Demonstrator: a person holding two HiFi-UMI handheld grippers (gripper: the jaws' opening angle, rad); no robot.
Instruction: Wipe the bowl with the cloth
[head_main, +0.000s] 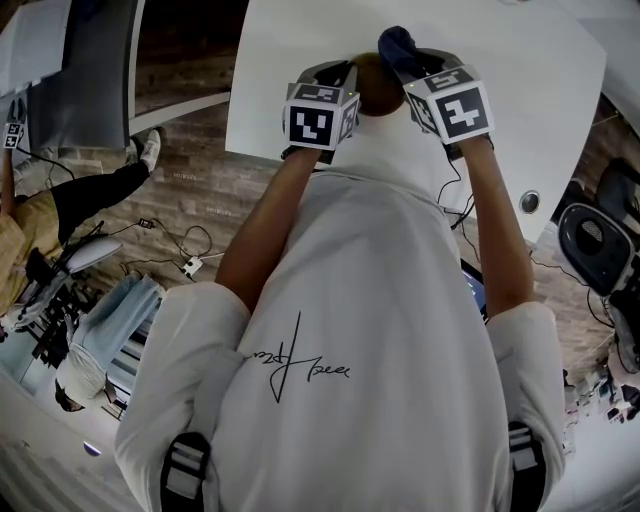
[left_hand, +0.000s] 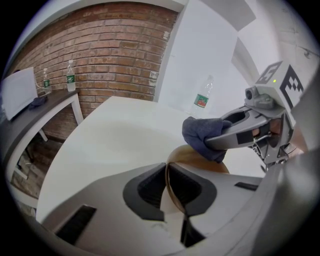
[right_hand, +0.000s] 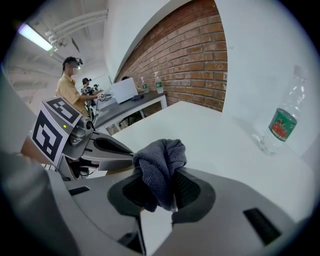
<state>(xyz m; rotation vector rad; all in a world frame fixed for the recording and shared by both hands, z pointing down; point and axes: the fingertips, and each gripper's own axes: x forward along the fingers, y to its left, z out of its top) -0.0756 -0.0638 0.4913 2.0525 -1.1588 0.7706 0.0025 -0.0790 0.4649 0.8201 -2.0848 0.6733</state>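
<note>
left gripper: your jaws are nearly together and clamped on the thin rim of the bowl, one pad inside the wall and one outside, low in the centre of the left gripper view.
bowl: brown and wooden, held on edge between your two grippers. in the head view it sits at the top centre, over the white table.
right gripper: your jaws are closed on the cloth, which is pinched between the pads.
cloth: dark blue-grey and bunched into a wad that sticks out past the jaw tips. in the left gripper view it sits right of centre, against the far rim of the bowl.
grippers together: you hold them close, tips pointing at each other across the bowl, just above the near edge of the table.
bottle: clear plastic with a green label, upright on the table at the right of the right gripper view, well apart from the bowl.
brick wall: fills the upper left of the left gripper view.
</note>
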